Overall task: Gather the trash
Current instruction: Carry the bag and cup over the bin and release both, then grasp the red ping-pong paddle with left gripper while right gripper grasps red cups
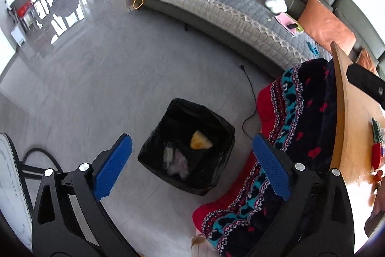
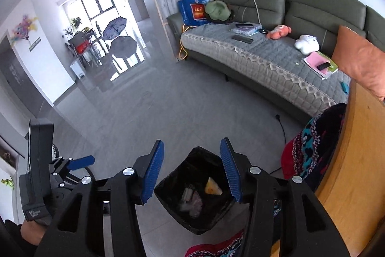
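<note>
Black plastic lines the bin (image 1: 186, 146), which stands on the grey floor (image 1: 108, 88) directly below and ahead of your left gripper (image 1: 192, 163). Seen from the left wrist, its jaws are spread wide and empty, and the bin's open mouth sits squarely between the two blue pads (image 1: 113, 168). Inside lies the trash (image 1: 201, 141): a yellow-orange scrap towards the far right corner, with pale crumpled wrappers beside it. Just right of the bin, a patterned blanket (image 1: 296, 127) hangs off the desk (image 1: 353, 127). A few small items remain at the desk's far right edge, too blurred to name.

From the right wrist, your right gripper (image 2: 192, 175) also hangs over the bin (image 2: 195, 192), jaws parted about halfway with nothing between them. The bin lies below the tips, a little nearer the right-hand pad. Your left gripper (image 2: 79, 163) shows at the lower left, beside this one and farther from the desk (image 2: 349, 160).

Both grippers look emptied. If more trash is on the desk, it lies to your right, so the right hand is the nearer one.
</note>
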Available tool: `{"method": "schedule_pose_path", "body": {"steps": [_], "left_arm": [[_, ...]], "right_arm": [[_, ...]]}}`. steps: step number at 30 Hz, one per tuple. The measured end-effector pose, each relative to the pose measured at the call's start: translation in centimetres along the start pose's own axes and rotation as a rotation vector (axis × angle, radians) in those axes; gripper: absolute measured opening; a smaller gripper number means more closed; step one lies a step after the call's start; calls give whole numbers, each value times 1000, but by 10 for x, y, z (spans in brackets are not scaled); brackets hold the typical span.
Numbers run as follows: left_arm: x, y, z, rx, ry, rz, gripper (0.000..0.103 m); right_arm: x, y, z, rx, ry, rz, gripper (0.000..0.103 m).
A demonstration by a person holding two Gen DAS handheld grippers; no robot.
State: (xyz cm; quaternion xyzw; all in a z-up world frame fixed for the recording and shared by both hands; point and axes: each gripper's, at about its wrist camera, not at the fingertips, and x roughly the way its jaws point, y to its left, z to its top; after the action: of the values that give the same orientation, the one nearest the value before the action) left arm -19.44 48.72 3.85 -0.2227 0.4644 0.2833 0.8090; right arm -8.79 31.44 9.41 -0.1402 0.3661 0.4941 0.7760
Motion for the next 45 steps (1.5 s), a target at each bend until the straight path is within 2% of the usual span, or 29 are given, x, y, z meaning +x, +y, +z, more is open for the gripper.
{"method": "schedule_pose_path", "body": {"steps": [9, 11, 19, 32, 39, 45], "left_arm": [[-15, -41, 1, 66, -26, -61, 97], [-20, -55, 2, 87, -39, -75, 97], [-43, -142, -10, 213, -73, -163, 97], [-54, -300, -55, 419, -40, -292, 97], [-49, -364, -74, 469, -15, -338, 97], [-42, -412, -90, 522, 9, -341, 97]], "right_arm": [[-39, -37, -13, 66, -47, -32, 51], [-55, -50, -19, 83, -63, -49, 54], [-121, -114, -49, 168, -125, -132, 55], [-220, -233, -123, 326, -171, -295, 56], [-249, -301, -184, 436, -127, -394, 56], [-241, -341, -223, 495, -40, -411, 56]]}}
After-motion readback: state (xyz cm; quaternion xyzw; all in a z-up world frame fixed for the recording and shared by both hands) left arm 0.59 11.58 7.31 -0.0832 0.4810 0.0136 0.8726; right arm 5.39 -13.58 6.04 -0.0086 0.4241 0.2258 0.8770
